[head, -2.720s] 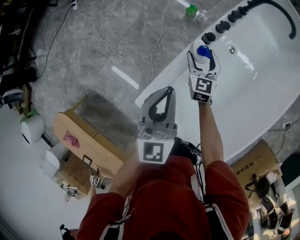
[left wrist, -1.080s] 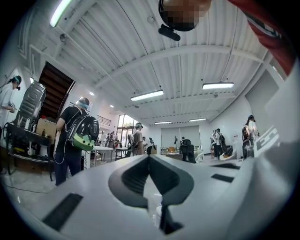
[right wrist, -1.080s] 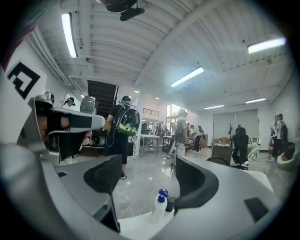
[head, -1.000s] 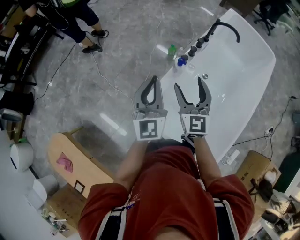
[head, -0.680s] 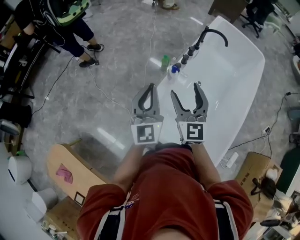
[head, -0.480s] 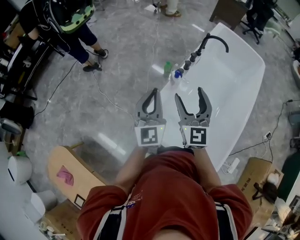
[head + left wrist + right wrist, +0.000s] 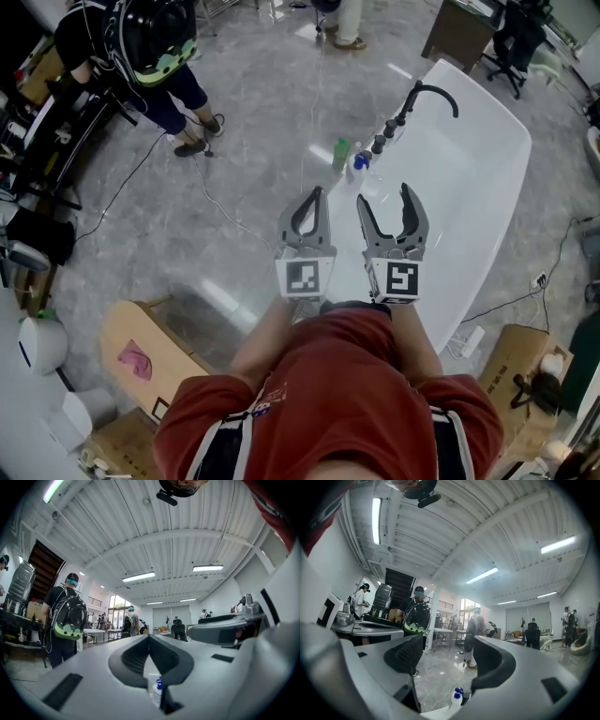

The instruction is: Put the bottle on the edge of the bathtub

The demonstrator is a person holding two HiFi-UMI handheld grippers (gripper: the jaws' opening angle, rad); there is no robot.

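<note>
**Inspector A:** State of the tools?

**Inspector B:** The left claw point(image 7: 316, 194) is closed on itself with nothing in it. The right claw point(image 7: 385, 195) is spread wide and empty. Both are held level at chest height, well apart from the work.

**Inspector A:** And the bottle?

**Inspector B:** The bottle point(image 7: 361, 161), blue cap up, stands upright on the rim of the bathtub point(image 7: 469, 159) at 12 o'clock from the claws. It is on the floor-side edge, near the black tap point(image 7: 427, 89). I judge the placement done.

**Inspector A:** Hazards?

**Inspector B:** Three.
- **Rim:** it looks narrow and glossy, and the bottle is tall for its base. A nudge would likely tip it into the tub at 3 o'clock or onto the floor at 9 o'clock.
- **Neighbour:** a green bottle point(image 7: 339, 153) sits just beside it at 9 o'clock. I cannot tell whether they touch. A toppling one could take the other down.
- **Cable:** one point(image 7: 220, 202) trails across the floor at 10 o'clock. A snagged foot near the tub could jolt the rim.

**Inspector A:** Recommendation?

**Inspector B:** Keep both claws clear of the rim.
</note>
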